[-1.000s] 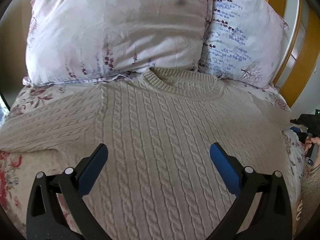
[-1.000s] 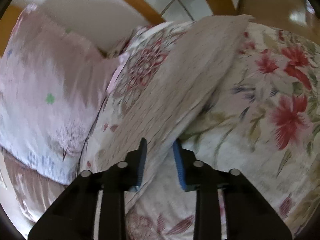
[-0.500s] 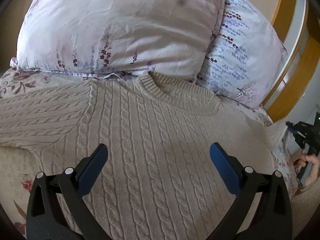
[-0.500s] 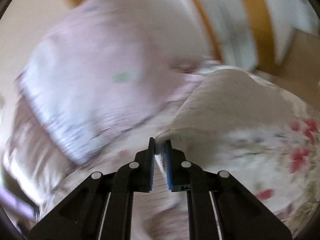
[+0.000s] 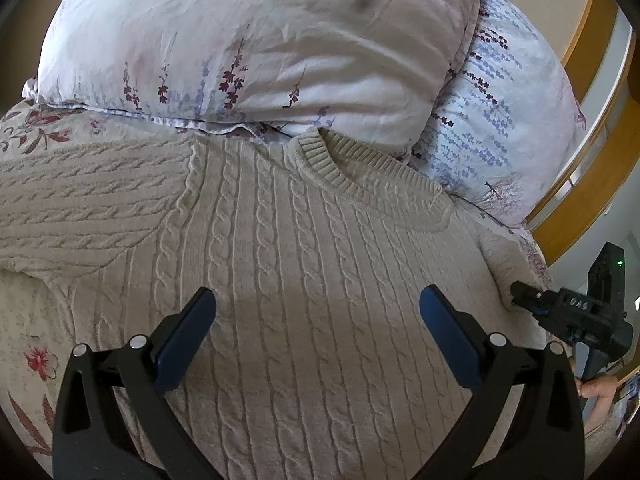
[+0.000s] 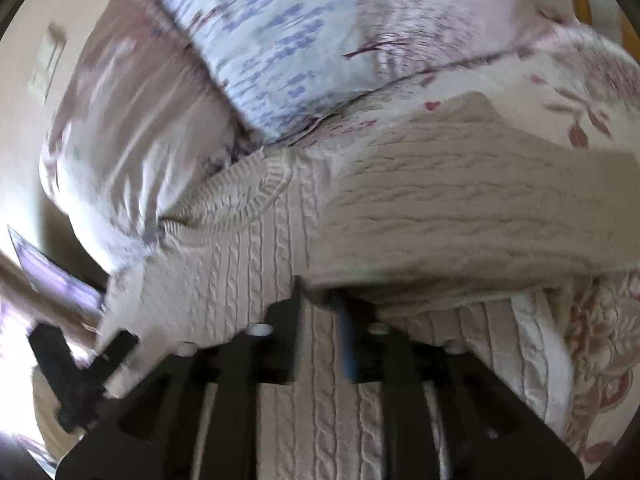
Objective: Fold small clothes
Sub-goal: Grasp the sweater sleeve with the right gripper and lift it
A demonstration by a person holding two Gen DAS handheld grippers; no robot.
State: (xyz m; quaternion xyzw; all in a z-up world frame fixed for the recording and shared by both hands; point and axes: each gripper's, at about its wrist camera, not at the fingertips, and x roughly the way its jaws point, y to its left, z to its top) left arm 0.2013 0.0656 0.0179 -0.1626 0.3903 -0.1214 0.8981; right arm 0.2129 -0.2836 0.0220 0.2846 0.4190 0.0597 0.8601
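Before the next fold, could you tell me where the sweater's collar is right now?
In the left wrist view the collar sits upper centre, butting against the two pillows, beyond the open left gripper.

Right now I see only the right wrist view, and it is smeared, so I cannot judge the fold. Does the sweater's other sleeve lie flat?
Observer: Yes. The left wrist view shows the other sleeve of the sweater spread flat on the bedspread.
Operator: And the left gripper?
Observer: The left gripper hovers above the sweater's body, fingers wide open, holding nothing.
Operator: Where exactly is my grip?
Observer: The right gripper pinches the sweater's edge below the opposite shoulder.
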